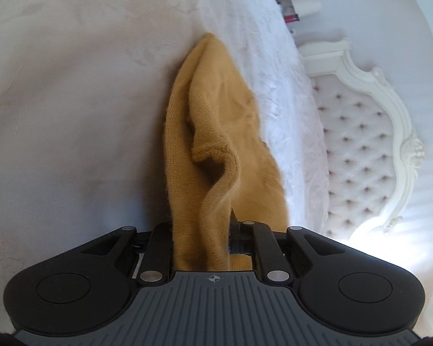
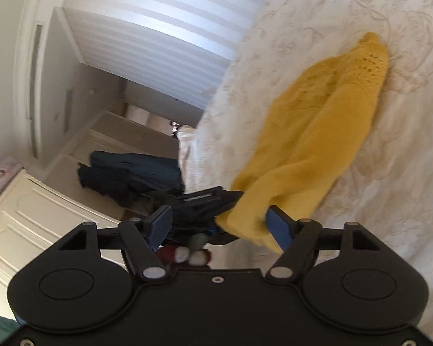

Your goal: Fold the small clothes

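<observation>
A mustard-yellow knit garment (image 1: 216,132) hangs bunched in a long fold from my left gripper (image 1: 200,230), which is shut on its near end; the fingertips are buried in the knit. Its far tip touches the pale bedspread (image 1: 72,86). In the right wrist view the same garment (image 2: 317,132) lies stretched over the floral bedspread (image 2: 375,201). The left gripper (image 2: 205,201) clamps its lower end there. My right gripper (image 2: 220,226) is open with its jaws wide apart. The garment's corner brushes one of its blue pads (image 2: 280,230), but nothing is pinched.
A white tufted headboard (image 1: 360,132) stands at the right, past the bed's edge. Small items sit on a surface (image 1: 291,5) beyond the bed. A dark garment (image 2: 130,173) lies on the floor beside the bed, near a white panelled door (image 2: 43,216).
</observation>
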Action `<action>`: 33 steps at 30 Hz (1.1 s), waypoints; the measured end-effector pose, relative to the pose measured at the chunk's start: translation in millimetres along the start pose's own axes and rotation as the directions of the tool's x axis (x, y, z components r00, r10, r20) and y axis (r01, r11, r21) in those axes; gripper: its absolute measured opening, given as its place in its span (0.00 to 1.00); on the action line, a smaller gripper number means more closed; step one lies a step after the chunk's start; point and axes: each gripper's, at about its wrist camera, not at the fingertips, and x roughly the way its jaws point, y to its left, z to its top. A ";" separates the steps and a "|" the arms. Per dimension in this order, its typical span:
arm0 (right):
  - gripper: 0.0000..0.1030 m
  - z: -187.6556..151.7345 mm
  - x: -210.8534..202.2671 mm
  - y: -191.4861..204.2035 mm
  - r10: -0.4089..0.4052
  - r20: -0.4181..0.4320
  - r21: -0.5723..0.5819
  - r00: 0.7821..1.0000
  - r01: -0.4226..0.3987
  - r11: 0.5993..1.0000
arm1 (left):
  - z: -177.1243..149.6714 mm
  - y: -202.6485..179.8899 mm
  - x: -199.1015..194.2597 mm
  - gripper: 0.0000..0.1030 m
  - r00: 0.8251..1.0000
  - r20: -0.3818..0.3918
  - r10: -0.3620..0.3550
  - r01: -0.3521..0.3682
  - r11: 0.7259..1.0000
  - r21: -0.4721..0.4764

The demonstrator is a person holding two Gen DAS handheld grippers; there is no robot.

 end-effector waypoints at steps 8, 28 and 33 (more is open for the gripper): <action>0.73 -2.5 -10.2 23.3 -0.472 0.152 -0.161 0.868 0.493 0.855 | -7.4 -13.7 -33.1 0.24 0.950 0.023 0.313 -0.298 0.879 0.371; 0.73 1.5 67.0 -12.4 -0.762 0.254 -0.359 0.596 0.789 0.498 | -14.8 -36.0 9.5 0.65 0.855 0.339 0.392 -0.518 0.610 0.600; 0.69 -0.5 54.1 13.4 -0.706 0.364 -0.333 0.608 0.793 0.511 | -17.0 -33.7 2.3 0.66 0.862 0.338 0.378 -0.507 0.617 0.602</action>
